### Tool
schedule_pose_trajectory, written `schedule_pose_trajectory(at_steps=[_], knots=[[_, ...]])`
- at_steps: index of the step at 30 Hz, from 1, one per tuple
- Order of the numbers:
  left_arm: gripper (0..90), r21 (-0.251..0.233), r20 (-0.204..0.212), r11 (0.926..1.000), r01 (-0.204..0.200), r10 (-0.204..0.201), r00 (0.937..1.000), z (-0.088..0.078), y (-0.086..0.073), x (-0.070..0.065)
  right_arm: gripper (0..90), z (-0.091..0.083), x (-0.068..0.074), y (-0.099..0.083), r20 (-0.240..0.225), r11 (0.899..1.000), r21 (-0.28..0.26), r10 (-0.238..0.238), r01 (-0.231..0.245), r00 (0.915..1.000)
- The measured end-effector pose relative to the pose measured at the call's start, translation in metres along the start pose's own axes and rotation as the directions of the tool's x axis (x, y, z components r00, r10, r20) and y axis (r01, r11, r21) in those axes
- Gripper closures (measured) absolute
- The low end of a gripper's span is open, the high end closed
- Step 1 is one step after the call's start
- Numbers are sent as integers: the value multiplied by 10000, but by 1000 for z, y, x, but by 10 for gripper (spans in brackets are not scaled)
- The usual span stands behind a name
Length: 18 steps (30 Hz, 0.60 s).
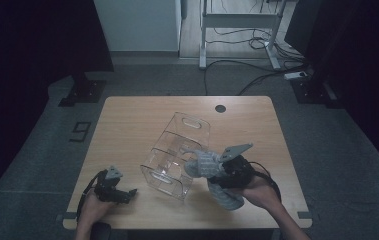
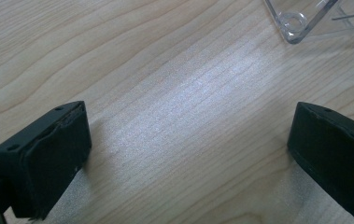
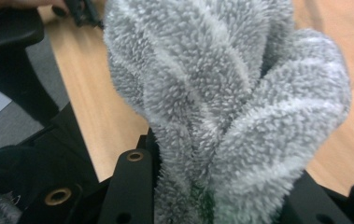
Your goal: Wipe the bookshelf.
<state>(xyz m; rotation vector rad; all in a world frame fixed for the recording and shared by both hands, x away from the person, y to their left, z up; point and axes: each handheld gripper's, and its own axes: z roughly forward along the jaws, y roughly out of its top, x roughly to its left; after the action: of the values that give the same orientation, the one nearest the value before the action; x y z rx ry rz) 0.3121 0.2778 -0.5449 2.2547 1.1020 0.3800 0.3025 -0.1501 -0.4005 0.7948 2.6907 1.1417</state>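
Risk item: fluffy grey sock [image 1: 212, 172], pinched in the right tongs [image 1: 216, 169] at the clear bin's [image 1: 177, 150] four o'clock, may snag its rim and tip it; left tongs [image 1: 122, 194] gape empty on the tabletop [image 1: 127, 115].

Dim, perhaps underexposed overhead view; soft glare on the tabletop [image 2: 188, 93].

The left gripper [image 1: 127, 193] rests low with its jaws spread wide, while the right gripper [image 1: 212, 172] is raised, jaws clamped.
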Motion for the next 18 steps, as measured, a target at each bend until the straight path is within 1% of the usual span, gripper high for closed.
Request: schedule_pose_trajectory(at_steps=[4,6,8,11,16,17,18], knots=[[0,-11,-3,10000,11,-11,10000,0,0,0,672,-18,-12,0,486,9996,-144,233,-227,9985],[0,-19,0,10000,7,-7,10000,0,0,0,672,-27,-19,0,843,9992,-220,365,-348,9958],[0,-44,-12,10000,6,-6,10000,0,0,0,671,-34,-25,-1,1039,9985,-287,499,-471,9933],[0,-134,8,9999,-14,14,10000,1,-1,1,671,-44,-35,-3,1390,9967,-418,749,-697,9875],[0,-192,29,9998,-8,9,10000,1,-1,1,670,-57,-52,-8,1942,9929,-491,1158,-1083,9741],[0,-204,29,9998,1,-1,10000,1,-1,1,669,-61,-59,-10,2152,9911,-526,1311,-1226,9677],[0,-208,27,9998,8,-8,10000,1,-1,1,669,-61,-59,-10,2152,9911,-526,1311,-1226,9677]])
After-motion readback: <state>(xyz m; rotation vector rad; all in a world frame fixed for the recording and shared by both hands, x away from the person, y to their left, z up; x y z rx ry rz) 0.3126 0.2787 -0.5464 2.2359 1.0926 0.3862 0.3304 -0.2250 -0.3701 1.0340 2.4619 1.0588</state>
